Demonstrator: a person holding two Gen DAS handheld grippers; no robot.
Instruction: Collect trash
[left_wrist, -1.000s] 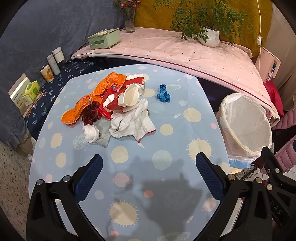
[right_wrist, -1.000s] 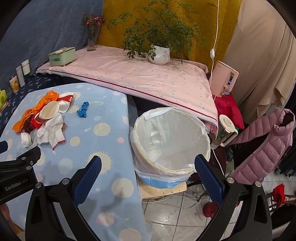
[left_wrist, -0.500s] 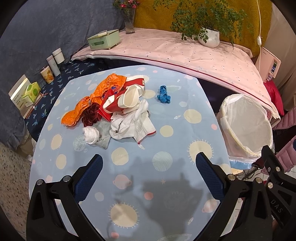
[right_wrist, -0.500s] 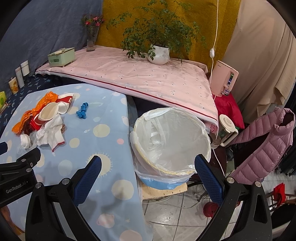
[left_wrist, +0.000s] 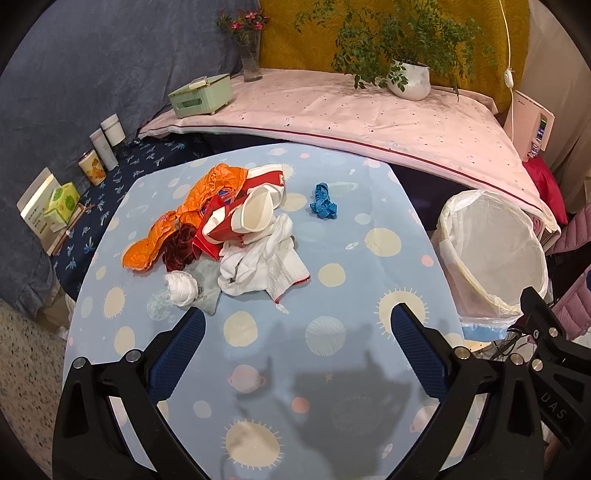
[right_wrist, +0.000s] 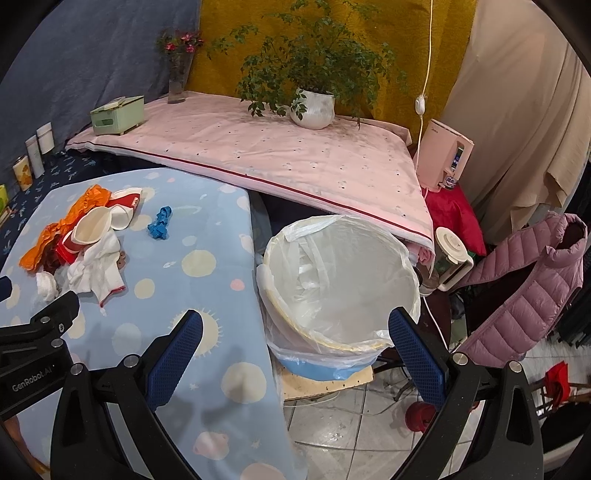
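Beside the table (left_wrist: 332, 369), a lined bin (right_wrist: 340, 280) is standing with nothing showing inside; trash (left_wrist: 236, 236) is lying heaped far left. Left claw (left_wrist: 295, 354) and right claw (right_wrist: 295, 354) are hovering apart.

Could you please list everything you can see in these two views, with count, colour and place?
Table: one, light blue cloth with sun spots, centre.
Trash pile: one heap; orange wrapper, red and white paper cups, white cloths, white wad, dark red scrap; table's far left.
Blue scrap: one, alone beside the pile.
Bin: one, clear liner, beside the table's right edge.
Tissue box: one, green, pink shelf.
Potted plant: one, white pot, shelf.
Flower vase: one, shelf.
Jacket: one, pink, far right.
Left tool: open, empty, above the table.
Right tool: open, empty, near the bin.
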